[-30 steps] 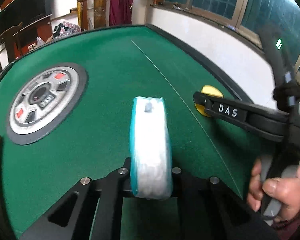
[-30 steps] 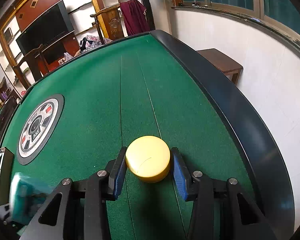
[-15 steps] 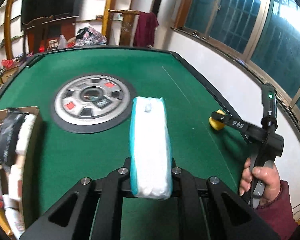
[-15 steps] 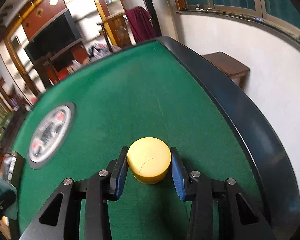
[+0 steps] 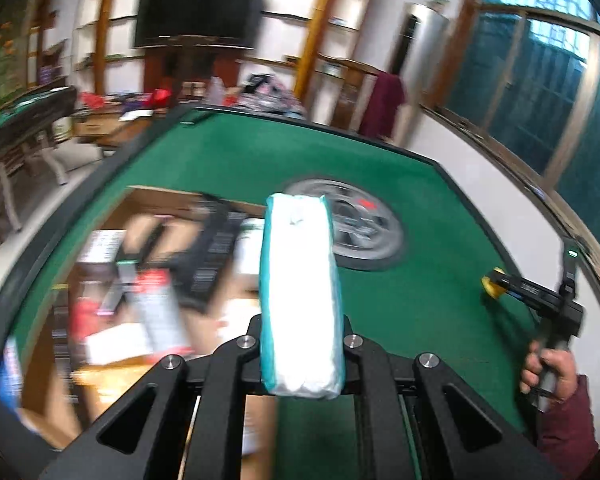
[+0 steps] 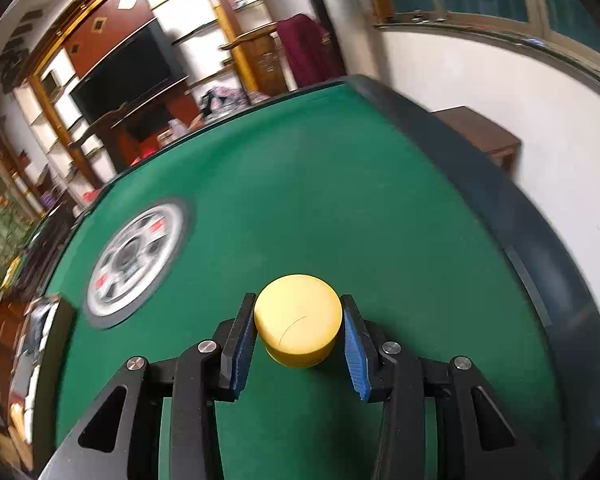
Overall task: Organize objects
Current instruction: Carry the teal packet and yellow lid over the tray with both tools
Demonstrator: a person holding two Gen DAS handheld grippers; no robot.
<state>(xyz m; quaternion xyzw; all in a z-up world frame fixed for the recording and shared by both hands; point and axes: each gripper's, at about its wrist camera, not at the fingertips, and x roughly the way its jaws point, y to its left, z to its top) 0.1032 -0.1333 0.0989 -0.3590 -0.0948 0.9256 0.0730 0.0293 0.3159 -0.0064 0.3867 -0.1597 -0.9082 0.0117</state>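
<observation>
Cardboard box [image 5: 172, 196] — crammed with blurred packets — under claw-held tissue pack [image 5: 300, 292].

I see a big table with a green felt top [image 6: 340, 208] and a dark rim. A round grey and black wheel-shaped disc [image 6: 136, 260] sits in its middle. Behind the table I see a black flat TV [image 5: 198, 14], and a dark red cloth [image 6: 308, 50] hangs on wooden furniture.
</observation>
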